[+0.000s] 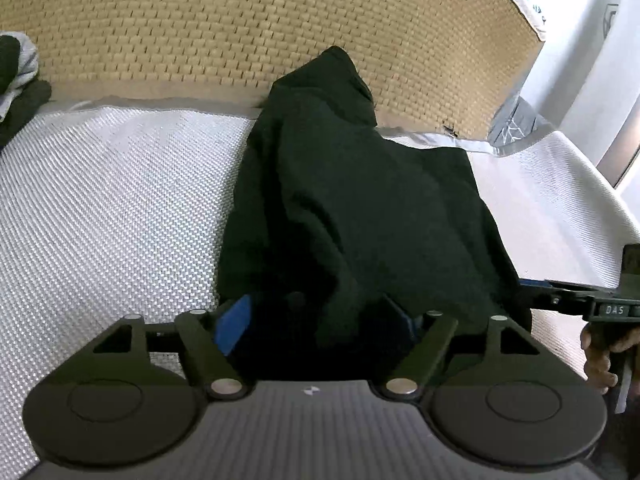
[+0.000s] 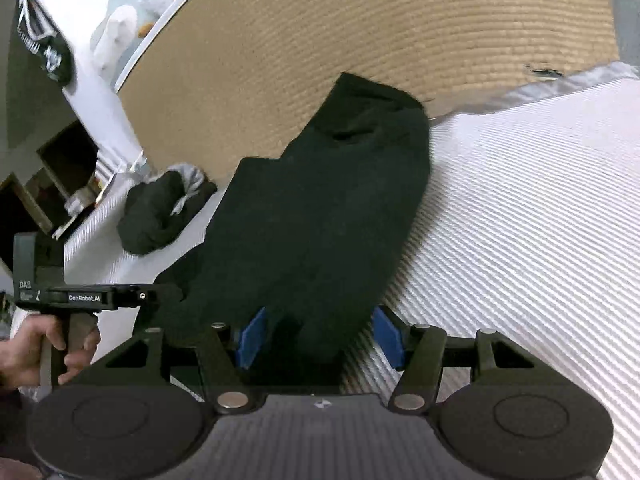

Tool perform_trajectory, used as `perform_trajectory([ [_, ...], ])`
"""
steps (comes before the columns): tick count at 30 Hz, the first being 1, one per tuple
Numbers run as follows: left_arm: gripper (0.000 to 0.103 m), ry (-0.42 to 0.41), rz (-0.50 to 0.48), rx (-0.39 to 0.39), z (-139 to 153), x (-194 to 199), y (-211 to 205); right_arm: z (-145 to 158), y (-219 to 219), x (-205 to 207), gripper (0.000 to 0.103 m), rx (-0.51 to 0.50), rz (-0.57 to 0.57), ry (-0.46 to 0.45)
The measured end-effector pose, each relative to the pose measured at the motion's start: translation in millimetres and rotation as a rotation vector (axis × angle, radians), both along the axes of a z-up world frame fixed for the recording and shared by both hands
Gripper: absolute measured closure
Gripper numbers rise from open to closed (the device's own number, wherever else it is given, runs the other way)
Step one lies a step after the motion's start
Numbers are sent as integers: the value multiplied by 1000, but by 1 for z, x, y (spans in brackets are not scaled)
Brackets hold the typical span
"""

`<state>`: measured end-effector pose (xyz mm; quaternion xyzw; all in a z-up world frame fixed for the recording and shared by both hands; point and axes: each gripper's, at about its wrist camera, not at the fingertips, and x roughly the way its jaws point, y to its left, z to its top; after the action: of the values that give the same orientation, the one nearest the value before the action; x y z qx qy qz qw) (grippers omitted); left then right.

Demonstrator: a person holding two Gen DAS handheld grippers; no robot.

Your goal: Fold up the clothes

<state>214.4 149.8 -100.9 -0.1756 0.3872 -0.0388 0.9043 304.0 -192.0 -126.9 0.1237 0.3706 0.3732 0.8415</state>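
Two grippers, left gripper (image 1: 320, 320) and right gripper (image 2: 320, 336), straddle the dark green folded cloth garment's (image 1: 352, 200) near edge on the white woven mat (image 1: 112, 200), jaws parted and gripping nothing, apparently letting the fold lie.

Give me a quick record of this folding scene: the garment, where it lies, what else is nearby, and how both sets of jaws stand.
garment: dark green garment, lying in a long folded strip
surface: white woven mat, far end of the garment reaching onto the tan woven mat
nearby: dark and grey clothes pile, apart from the garment
left gripper: jaws open, garment's near edge between them, not pinched
right gripper: jaws open, garment's near edge between them, not pinched
hands: one on each gripper handle
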Motion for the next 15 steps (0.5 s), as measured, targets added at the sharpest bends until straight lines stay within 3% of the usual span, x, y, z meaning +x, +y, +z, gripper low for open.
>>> perform_trajectory([
  [3, 40, 31, -19, -121, -6, 4, 4, -6, 13, 9, 41, 10, 22, 20],
  [5, 51, 27, -54, -152, -11, 5, -3, -10, 20, 13, 49, 38, 31, 42],
  [7, 60, 33, -64, -124, -14, 7, -13, -13, 25, 16, 54, 74, 38, 68],
  [10, 87, 21, -72, -98, -15, 8, -19, -11, 34, 16, 72, 65, 60, 51],
  [12, 89, -22, -73, -72, -5, 3, -21, -3, 36, 12, 85, 40, 60, -11],
  [15, 89, -80, -87, -44, 14, -9, -20, 11, 35, 1, 87, 53, 76, -85],
])
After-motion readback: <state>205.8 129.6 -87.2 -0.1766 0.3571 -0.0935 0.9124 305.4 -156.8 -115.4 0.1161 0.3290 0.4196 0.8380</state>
